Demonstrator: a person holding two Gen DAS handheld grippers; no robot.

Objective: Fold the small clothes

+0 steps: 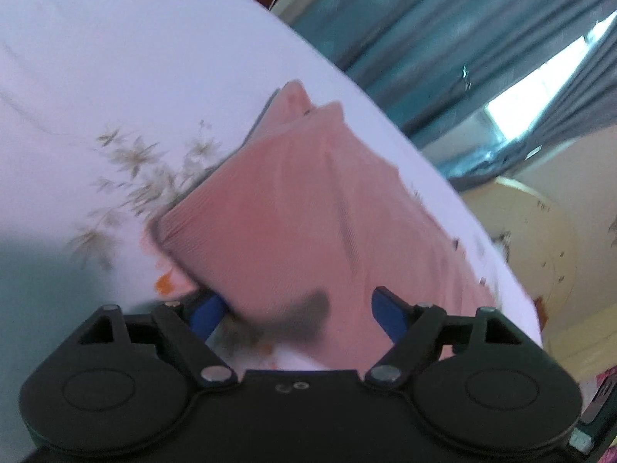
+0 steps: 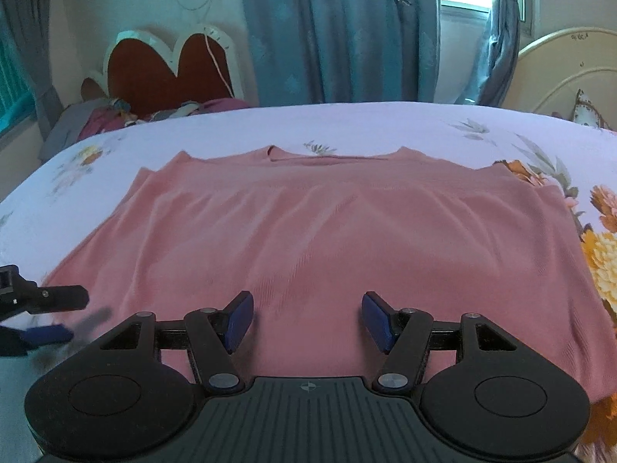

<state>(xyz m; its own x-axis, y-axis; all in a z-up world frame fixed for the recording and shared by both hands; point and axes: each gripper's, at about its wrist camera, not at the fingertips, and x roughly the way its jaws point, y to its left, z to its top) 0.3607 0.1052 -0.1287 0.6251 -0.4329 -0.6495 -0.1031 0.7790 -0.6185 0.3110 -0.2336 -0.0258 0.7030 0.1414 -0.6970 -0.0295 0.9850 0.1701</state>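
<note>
A pink ribbed top (image 2: 308, 231) lies spread flat on the floral bedsheet (image 2: 347, 123), neckline at the far side. In the left wrist view the top (image 1: 293, 208) lies tilted, and its near corner sits between the open jaws of my left gripper (image 1: 297, 312). My left gripper also shows at the left edge of the right wrist view (image 2: 50, 314), at the garment's near left corner. My right gripper (image 2: 307, 320) is open and empty, just above the near hem at the middle.
The bed edge curves close behind the top (image 1: 385, 115). A heart-shaped headboard (image 2: 166, 65) with piled clothes stands at the far left. Blue curtains (image 2: 339, 31) and a window hang behind. A cream headboard (image 2: 570, 69) is at the far right.
</note>
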